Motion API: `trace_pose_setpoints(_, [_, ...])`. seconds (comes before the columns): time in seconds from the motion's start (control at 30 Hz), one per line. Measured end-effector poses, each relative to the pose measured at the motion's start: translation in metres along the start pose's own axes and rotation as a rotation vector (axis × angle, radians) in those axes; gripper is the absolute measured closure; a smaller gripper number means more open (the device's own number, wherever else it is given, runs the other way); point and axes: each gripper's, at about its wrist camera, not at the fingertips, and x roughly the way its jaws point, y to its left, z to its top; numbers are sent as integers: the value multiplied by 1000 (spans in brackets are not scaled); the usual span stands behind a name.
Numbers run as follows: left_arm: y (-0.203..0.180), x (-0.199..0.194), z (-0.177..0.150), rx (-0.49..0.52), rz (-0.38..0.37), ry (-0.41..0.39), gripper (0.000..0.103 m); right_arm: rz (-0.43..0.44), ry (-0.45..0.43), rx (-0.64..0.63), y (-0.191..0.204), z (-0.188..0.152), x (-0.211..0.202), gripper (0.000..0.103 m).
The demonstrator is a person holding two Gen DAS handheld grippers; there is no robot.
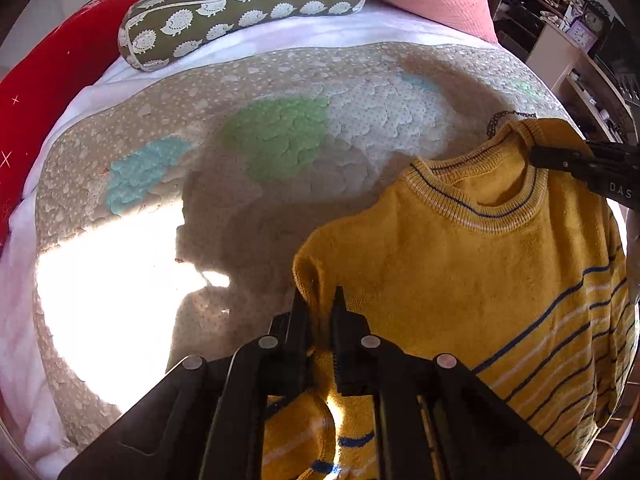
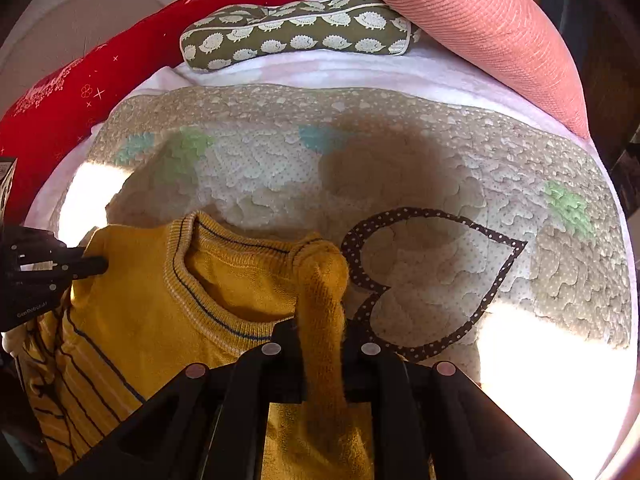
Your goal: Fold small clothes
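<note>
Nearest the lens: your left gripper (image 1: 322, 300), jaws clenched on a pinch of the mustard-yellow knitted child's sweater with navy and white stripes (image 1: 460, 272) at one shoulder. Your right gripper (image 2: 320, 328) has its jaws clamped on the other shoulder, a roll of yellow knit bunched between them.

The sweater hangs from both grips, collar up, over the beige quilted bed cover with pastel patches (image 1: 240, 152); its lower part runs out of view below, so contact with the quilt cannot be confirmed.

Behind it: salmon ribbed cushion (image 2: 480, 28), red patterned pillow (image 2: 80, 80), olive hedgehog-print bolster (image 1: 240, 12), brown dotted heart outline on the quilt (image 2: 432, 280).

Step in hand, judged: spreading before the fold. Keep both shoulders level and the collar taut between your hands. Lay the hem down first, body flat, sleeves out. Release only once no wrinkles bunch under the chest.
</note>
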Motion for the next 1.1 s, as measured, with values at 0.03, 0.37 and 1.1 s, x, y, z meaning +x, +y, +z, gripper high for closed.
trace_pose_setpoints(0.03, [4, -2, 5, -13, 2, -4, 94, 5, -7, 6, 2, 8, -4, 94])
trace_pose_setpoints(0.37, [63, -3, 68, -128, 148, -14, 94, -44, -63, 54, 14, 88, 16, 93])
trace_pose_setpoints(1.1, [-8, -148, -155, -271, 120, -275, 40, -40, -130, 164, 6, -180, -130, 73])
